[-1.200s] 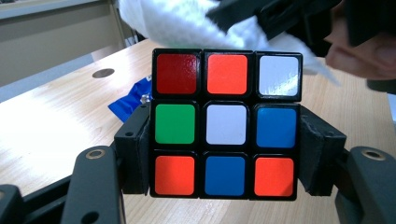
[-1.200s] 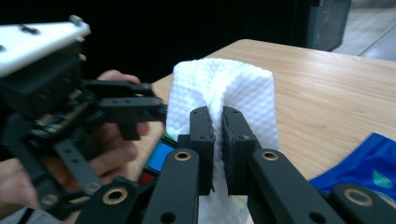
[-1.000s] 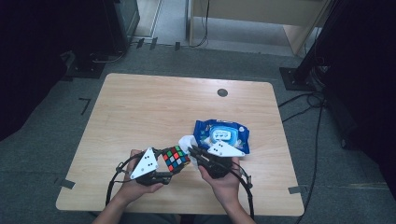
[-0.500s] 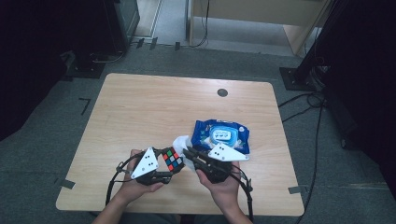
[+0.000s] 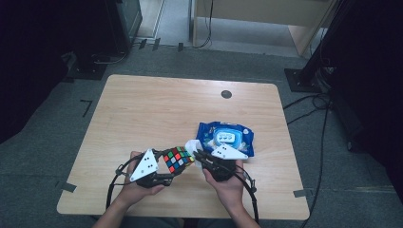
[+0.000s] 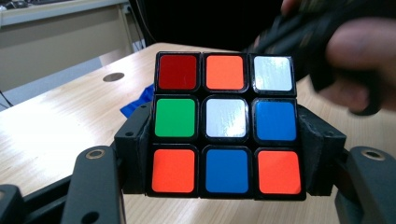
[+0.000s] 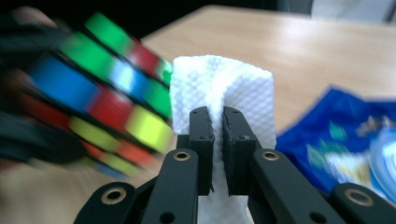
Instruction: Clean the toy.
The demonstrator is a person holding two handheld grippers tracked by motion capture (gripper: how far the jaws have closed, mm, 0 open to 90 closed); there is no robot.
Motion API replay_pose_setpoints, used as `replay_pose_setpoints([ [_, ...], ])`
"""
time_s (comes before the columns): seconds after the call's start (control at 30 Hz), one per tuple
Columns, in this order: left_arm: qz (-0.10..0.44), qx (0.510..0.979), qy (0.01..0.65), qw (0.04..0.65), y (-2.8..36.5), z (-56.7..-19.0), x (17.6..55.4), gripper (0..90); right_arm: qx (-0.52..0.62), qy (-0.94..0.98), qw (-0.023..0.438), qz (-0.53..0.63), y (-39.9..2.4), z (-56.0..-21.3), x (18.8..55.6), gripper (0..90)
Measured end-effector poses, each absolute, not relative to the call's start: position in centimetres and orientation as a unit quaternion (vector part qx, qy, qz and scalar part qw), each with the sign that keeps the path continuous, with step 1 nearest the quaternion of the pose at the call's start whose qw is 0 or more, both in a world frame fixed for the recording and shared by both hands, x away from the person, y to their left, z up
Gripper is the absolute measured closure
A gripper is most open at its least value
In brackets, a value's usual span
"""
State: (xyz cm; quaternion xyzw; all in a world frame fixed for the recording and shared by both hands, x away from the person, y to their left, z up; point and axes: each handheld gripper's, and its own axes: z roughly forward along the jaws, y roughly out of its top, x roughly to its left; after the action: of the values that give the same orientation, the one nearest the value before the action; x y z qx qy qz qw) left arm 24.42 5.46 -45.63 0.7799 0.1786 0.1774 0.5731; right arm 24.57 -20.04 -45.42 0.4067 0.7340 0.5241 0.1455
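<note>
**Cube clamped in left gripper, wipe pinched in right, over near edge of table**

The puzzle cube [image 5: 177, 159] is held above the wooden table [image 5: 157, 114] near its 6 o'clock edge, between the two hands. The left gripper [image 5: 167, 167] has its jaws closed on the cube's two opposite sides, the pads pressing the middle layer. In the left gripper view the facing side [image 6: 226, 123] reads, top row: dark red, orange, white; middle row: green, white, blue; bottom row: orange, blue, orange. The stickers are glossy, set in a black frame with rounded corners, and the layers sit square with no visible twist. In the high view the upper face shows red, green, blue, orange and white tiles, the cube tilted with one corner toward 12 o'clock.

The right gripper [image 5: 198, 154] has its jaws nearly together, pinching a folded white wipe [image 7: 219, 93] with an embossed, dimpled texture. The wipe stands upright above the jaw tips and sits just beside the cube, at the cube's 3 o'clock in the high view. Whether wipe and cube touch cannot be told; the cube is blurred in the right gripper view.

A blue pack of wet wipes [image 5: 225, 137] lies flat on the table at 1 o'clock from the cube, its pale lid facing up.
</note>
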Motion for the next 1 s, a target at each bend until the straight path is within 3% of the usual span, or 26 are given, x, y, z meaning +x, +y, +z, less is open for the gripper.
replay_pose_setpoints([
  [0.3,0.188,0.767,0.207,0.578,6.8,-45.3,25.1,34.2,0.444,0.743,0.131,0.483,-21.2,-47.6,25.8,81.5],
  [0.5,0.198,0.766,0.214,0.573,7.1,-45.4,25.2,34.2,0.466,0.7,0.117,0.529,-21.9,-46.0,25.5,59.6],
  [0.8,0.219,0.763,0.214,0.569,5.6,-45.7,24.5,34.2,0.478,0.656,0.017,0.584,-20.2,-42.8,24.1,33.1],
  [1.0,0.242,0.759,0.212,0.566,4.4,-45.8,23.7,34.3,0.511,0.624,-0.041,0.59,-19.8,-43.3,24.4,26.1],
])
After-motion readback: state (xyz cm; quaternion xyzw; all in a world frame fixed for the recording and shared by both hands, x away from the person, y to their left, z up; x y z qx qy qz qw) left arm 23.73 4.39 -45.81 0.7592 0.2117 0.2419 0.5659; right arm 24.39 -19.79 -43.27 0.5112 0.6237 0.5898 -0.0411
